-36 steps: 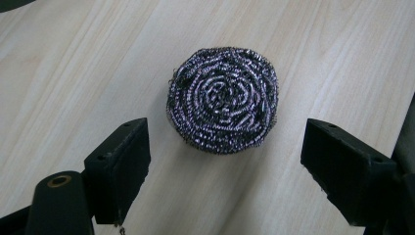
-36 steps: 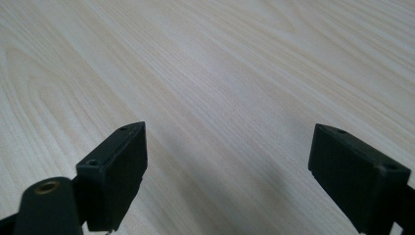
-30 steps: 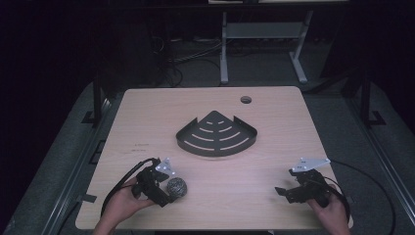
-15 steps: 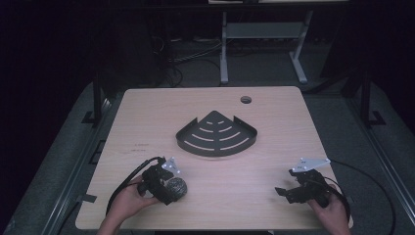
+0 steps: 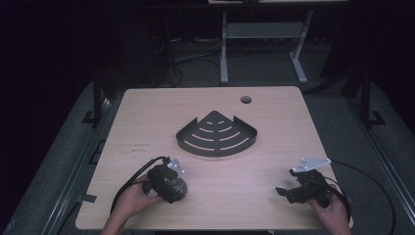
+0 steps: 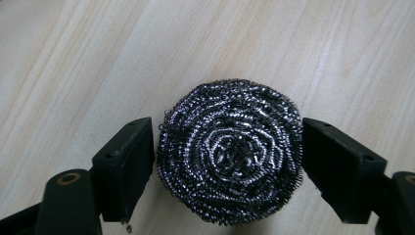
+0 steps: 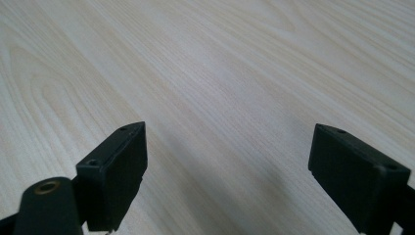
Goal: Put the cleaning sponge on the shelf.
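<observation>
While the right tongs gape over bare table, the left tongs, just closing, clasp the steel scourer.

Coiled steel-wire scourer, glinting and rough, on a pale matt wood-grain desk; matt black slotted metal corner shelf; matt black plastic tool pads.

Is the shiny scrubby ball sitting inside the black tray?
No, the steel wool scrubber lies on the bare wooden table between the left gripper jaws, well apart from the black corner tray.
</observation>
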The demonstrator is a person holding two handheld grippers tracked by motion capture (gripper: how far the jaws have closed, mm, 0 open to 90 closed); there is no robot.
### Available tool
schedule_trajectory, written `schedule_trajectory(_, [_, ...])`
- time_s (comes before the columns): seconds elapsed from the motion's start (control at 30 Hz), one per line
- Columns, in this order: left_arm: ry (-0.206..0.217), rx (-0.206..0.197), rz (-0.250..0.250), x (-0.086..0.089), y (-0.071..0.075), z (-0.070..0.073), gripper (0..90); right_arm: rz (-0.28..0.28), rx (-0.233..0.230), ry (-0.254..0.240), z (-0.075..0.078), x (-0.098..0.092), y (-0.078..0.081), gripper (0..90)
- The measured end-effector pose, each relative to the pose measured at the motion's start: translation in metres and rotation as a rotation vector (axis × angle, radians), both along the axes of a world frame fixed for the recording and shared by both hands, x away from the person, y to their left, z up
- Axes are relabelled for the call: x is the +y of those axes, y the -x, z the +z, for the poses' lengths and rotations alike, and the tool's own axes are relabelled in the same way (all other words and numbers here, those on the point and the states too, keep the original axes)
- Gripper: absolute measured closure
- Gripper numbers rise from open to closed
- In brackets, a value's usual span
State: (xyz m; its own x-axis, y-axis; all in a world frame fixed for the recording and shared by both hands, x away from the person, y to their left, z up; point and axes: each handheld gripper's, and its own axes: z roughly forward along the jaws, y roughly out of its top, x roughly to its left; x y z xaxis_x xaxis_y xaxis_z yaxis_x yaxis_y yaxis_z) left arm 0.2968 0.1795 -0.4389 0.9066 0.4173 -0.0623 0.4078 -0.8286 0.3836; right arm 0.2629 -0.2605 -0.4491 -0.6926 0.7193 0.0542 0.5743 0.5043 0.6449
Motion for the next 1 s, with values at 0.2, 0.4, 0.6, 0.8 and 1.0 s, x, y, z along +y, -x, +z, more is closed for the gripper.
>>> schedule_trajectory(0.2, [0.003, 0.005, 0.004, 0.001, 0.000, -0.003, 29.5, -0.001, -0.002, -0.002, 0.000, -0.001, 0.000, 14.2])
schedule_trajectory(0.4, [0.000, -0.006, 0.011, 0.001, 0.001, -0.002, 32.2, 0.000, -0.002, 0.000, 0.000, -0.001, 0.000, 14.2])
schedule_trajectory(0.6, [0.007, -0.014, 0.016, 0.002, -0.002, 0.003, 32.5, 0.002, -0.002, -0.002, 0.000, -0.001, -0.001, 14.2])
schedule_trajectory(0.8, [0.020, -0.017, 0.027, 0.003, -0.006, 0.008, 32.5, 0.001, 0.003, -0.006, -0.001, 0.000, -0.001, 14.2])
schedule_trajectory(1.0, [0.028, -0.010, 0.020, 0.001, -0.010, 0.011, 32.4, 0.002, 0.003, -0.004, -0.001, 0.001, 0.000, 14.2])
